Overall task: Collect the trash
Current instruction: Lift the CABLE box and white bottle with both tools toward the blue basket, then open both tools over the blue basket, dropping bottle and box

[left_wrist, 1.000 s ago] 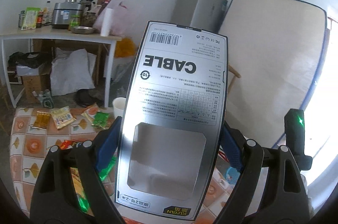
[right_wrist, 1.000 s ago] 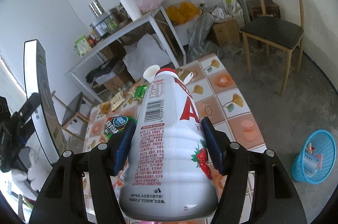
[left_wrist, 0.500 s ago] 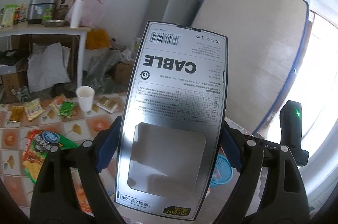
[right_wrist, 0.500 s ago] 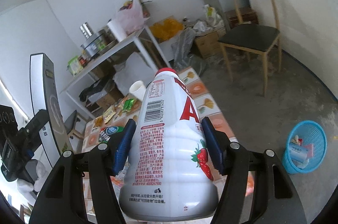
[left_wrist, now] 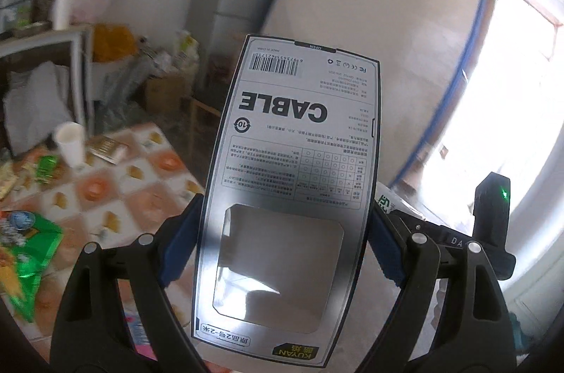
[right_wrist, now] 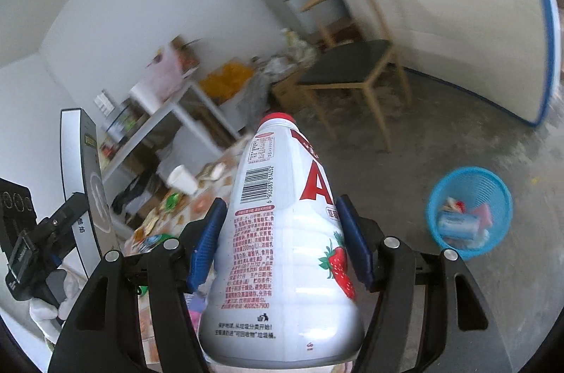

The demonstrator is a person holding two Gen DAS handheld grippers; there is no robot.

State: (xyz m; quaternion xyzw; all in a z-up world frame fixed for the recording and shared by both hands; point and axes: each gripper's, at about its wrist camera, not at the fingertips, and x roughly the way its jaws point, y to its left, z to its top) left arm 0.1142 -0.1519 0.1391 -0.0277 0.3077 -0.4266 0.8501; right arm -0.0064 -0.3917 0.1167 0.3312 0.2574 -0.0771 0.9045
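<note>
Bare concrete floor (right_wrist: 440,126) and white walls frame both views, and each tool carries a piece of trash. Nearest in the left wrist view, the left gripper (left_wrist: 282,246) has its jaws clamped on the long edges of a flat silver cable box (left_wrist: 296,182), which stands upright between the blue pads and rises well past their tips, its printing upside down. Left of those jaws and lower lies the tiled tabletop (left_wrist: 141,190) with a green snack bag (left_wrist: 28,253) near its close edge and a white paper cup (left_wrist: 70,144) farther off. Beyond the box a mattress (left_wrist: 380,31) leans on the wall, with a grey fridge (left_wrist: 243,3) to its left.

Only the right wrist view shows the blue wastebasket (right_wrist: 470,211), which stands on the floor to the right of the jaws and a little ahead, already holding some wrappers. There the right gripper (right_wrist: 282,242) has its jaws pressed on both sides of a white strawberry drink bottle (right_wrist: 285,249), red cap pointing away. Far left of those jaws the cable box appears edge-on in the other tool, with a white-gloved hand (right_wrist: 46,302) below it. Farther ahead stand a wooden chair (right_wrist: 352,70) and a cluttered white side table (right_wrist: 169,105); motion blur softens both.
</note>
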